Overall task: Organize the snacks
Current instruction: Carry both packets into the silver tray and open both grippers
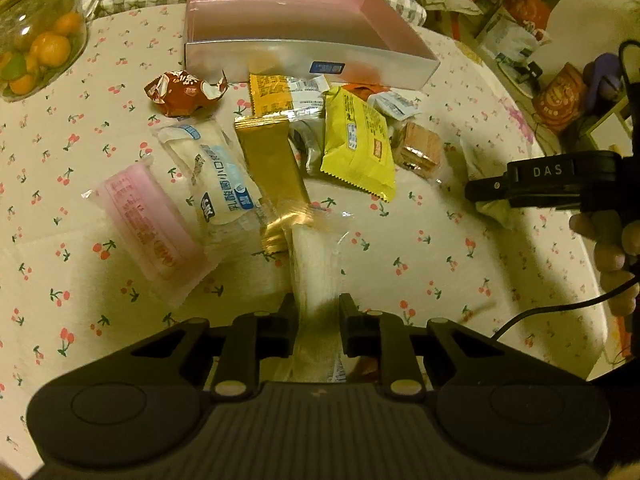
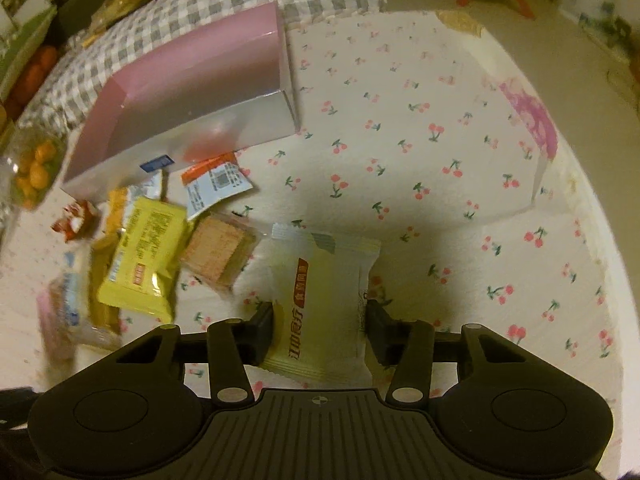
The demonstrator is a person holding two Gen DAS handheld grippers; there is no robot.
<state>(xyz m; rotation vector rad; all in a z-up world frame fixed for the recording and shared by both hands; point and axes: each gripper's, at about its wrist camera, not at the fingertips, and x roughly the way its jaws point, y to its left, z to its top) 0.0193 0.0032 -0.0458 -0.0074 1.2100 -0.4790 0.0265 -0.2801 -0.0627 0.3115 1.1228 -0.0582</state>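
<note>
Overhead, both tools grip snack packets above a cherry-print tablecloth [image 2: 400, 140] amid floor clutter [image 1: 520, 40].

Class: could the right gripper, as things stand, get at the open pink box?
Probably yes. The right gripper is shut on a pale snack packet, and only bare tablecloth lies between it and the pink box.
</note>
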